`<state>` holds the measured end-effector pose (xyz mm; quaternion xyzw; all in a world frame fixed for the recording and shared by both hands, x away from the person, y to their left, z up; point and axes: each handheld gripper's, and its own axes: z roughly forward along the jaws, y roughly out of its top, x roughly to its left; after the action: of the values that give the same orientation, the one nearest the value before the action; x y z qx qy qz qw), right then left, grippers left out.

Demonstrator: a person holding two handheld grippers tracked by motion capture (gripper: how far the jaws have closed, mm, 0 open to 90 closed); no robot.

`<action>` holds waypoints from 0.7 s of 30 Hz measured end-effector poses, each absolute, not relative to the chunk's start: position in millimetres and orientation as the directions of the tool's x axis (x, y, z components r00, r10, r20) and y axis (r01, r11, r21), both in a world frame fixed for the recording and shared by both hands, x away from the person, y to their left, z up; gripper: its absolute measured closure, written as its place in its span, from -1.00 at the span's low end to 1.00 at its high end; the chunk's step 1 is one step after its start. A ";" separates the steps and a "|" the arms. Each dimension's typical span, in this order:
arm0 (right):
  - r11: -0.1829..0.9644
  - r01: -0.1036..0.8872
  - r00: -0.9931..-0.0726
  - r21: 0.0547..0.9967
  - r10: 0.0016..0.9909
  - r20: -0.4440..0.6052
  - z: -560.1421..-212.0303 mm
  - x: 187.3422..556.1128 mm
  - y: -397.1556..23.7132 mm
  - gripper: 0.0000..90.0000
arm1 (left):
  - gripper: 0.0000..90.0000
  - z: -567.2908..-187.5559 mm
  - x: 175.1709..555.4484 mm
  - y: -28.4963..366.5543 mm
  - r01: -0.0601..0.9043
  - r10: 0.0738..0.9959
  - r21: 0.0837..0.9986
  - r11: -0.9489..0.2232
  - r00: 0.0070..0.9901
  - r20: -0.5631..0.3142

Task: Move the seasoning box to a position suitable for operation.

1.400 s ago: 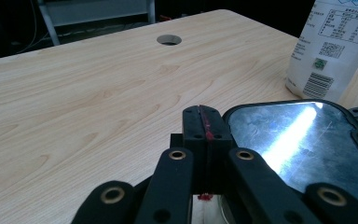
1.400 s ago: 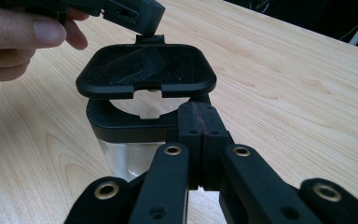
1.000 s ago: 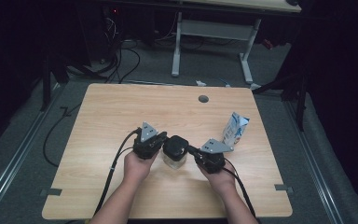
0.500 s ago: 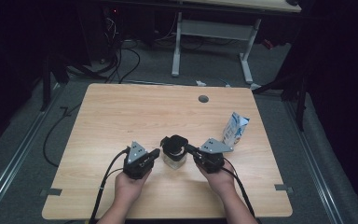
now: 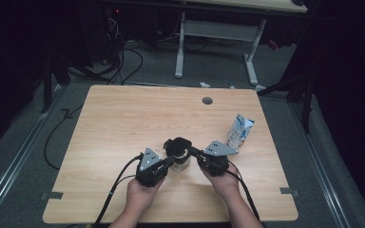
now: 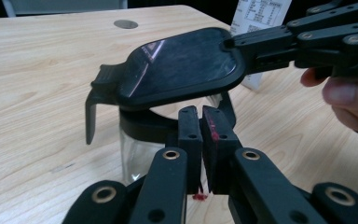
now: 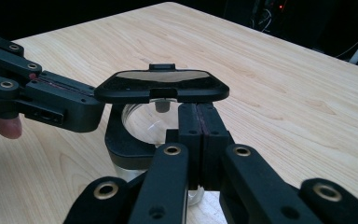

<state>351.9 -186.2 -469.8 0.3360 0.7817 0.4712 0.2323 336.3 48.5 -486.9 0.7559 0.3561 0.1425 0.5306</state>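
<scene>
A small glass jar (image 5: 181, 161) with a black rim stands near the table's front edge, its black lid (image 5: 178, 143) raised and tilted over the mouth. In the left gripper view the lid (image 6: 182, 65) hangs above the jar (image 6: 135, 149). My left gripper (image 6: 200, 115) sits low in front of the rim. Its jaws have just been opening a little, leaving a thin slit with nothing in it. My right gripper (image 7: 198, 111) is shut, with its tips under the lid's (image 7: 161, 84) near edge. Whether it pinches any part there I cannot tell.
A blue and white carton (image 5: 240, 130) stands upright just right of the right hand. A round cable hole (image 5: 207, 100) sits near the table's far edge. Cables trail from both grippers over the front edge. A desk frame and cables lie on the floor beyond.
My left gripper drew back from the jar toward the person and a little left, then edged back toward it. The right gripper and the jar kept still.
</scene>
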 end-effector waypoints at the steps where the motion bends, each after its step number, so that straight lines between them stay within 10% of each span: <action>1: 0.331 0.310 -0.666 0.891 0.744 -0.045 -470.0 351.7 -185.8 0.99 | 0.92 -486.3 336.8 46.8 0.388 0.688 0.904 -0.179 0.706 -0.167; 21: 0.312 0.336 -0.664 0.889 0.748 -0.012 -475.8 352.0 -174.0 0.87 | 0.92 -482.2 339.1 44.9 0.378 0.694 0.912 -0.156 0.700 -0.172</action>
<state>352.0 -174.0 -475.8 0.3475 0.7801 0.4724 0.2179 339.1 44.9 -482.2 0.7462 0.3591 0.1455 0.5413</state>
